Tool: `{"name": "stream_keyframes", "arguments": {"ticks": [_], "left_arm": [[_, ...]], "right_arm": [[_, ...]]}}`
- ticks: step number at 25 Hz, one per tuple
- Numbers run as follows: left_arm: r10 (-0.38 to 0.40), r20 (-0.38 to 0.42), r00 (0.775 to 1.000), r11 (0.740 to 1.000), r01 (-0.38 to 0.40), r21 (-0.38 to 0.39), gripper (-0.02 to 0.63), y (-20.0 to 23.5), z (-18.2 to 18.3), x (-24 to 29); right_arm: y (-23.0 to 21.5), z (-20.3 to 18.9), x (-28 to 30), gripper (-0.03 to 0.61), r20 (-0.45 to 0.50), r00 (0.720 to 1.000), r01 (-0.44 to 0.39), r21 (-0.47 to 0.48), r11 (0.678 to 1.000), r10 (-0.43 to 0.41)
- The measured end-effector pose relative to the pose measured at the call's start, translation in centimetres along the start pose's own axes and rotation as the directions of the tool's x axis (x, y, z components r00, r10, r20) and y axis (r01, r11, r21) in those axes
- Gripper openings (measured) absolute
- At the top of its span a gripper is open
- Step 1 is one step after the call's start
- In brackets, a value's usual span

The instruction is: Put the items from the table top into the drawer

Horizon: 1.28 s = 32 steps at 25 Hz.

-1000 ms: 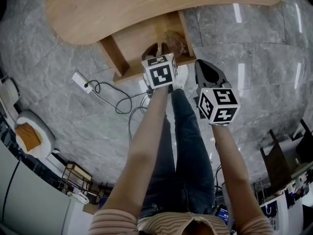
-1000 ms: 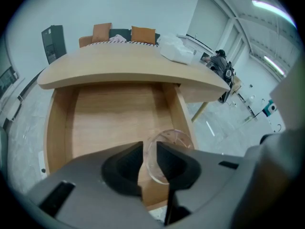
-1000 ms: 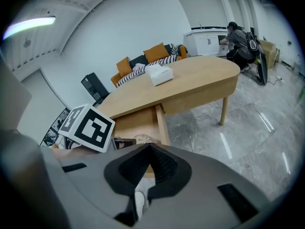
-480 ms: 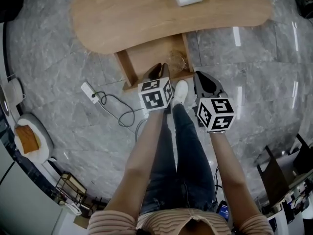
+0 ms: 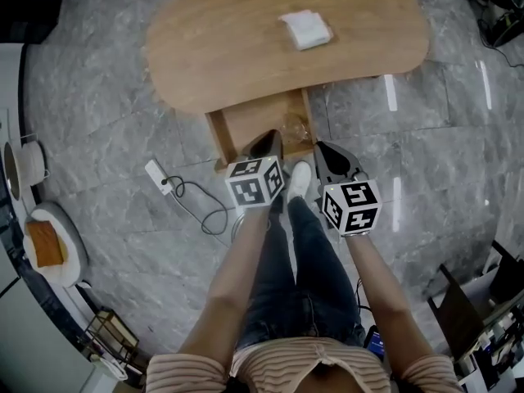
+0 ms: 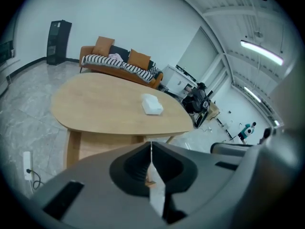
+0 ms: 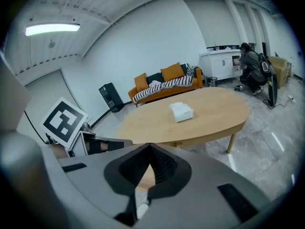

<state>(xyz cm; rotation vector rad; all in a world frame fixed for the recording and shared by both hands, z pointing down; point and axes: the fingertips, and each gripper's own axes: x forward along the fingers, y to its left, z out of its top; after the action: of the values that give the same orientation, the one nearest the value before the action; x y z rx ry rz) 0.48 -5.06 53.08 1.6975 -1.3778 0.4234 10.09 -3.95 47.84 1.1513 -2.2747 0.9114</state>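
Both tongs closed and empty above the open drawer (image 5: 246, 129), white pack (image 5: 305, 29) on the tabletop (image 5: 221, 47) ahead.

My left tongs (image 6: 151, 144) have just been closing, and their tips now meet with nothing between them. My right tongs (image 7: 149, 146), just beside them, are tip to tip as well and hold nothing. Below and just ahead of both pairs is the wooden drawer, pulled out from under the tabletop. A clear thing (image 5: 293, 124) lies inside it, ahead of the gap between the tongs; I cannot tell what it is. Well ahead of the tongs, past the drawer, the white pack lies flat on the tabletop, away from its edges. Far beyond, an orange sofa (image 6: 119, 63) stands against the wall.
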Motion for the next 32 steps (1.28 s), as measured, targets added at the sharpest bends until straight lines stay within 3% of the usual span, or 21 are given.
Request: {"name": "stream_keyframes", "arguments": {"ticks": [8, 16, 24, 32], "left_arm": [[-0.066, 0.1, 0.993, 0.995, 0.058, 0.08, 0.014, -3.7, 3.4, -5.2], [-0.114, 0.231, 0.966, 0.99, 0.09, 0.11, 0.014, -5.9, 6.7, -11.9], [-0.165, 0.333, 0.929, 0.978, 0.111, 0.174, 0.014, -8.2, 10.0, -17.0], [-0.211, 0.424, 0.881, 0.956, 0.095, 0.279, 0.014, -11.4, 13.3, -23.0]], "right_arm": [[2.2, 4.0, -3.8, 0.0, 0.095, 0.995, -0.037, -0.035, 0.999, 0.04], [5.0, 7.7, -8.4, 0.0, 0.204, 0.975, -0.07, -0.092, 0.993, 0.088], [8.5, 13.2, -13.4, 0.0, 0.357, 0.916, -0.129, -0.173, 0.977, 0.184], [10.7, 17.3, -18.2, 0.0, 0.456, 0.867, -0.114, -0.213, 0.97, 0.202]]}}
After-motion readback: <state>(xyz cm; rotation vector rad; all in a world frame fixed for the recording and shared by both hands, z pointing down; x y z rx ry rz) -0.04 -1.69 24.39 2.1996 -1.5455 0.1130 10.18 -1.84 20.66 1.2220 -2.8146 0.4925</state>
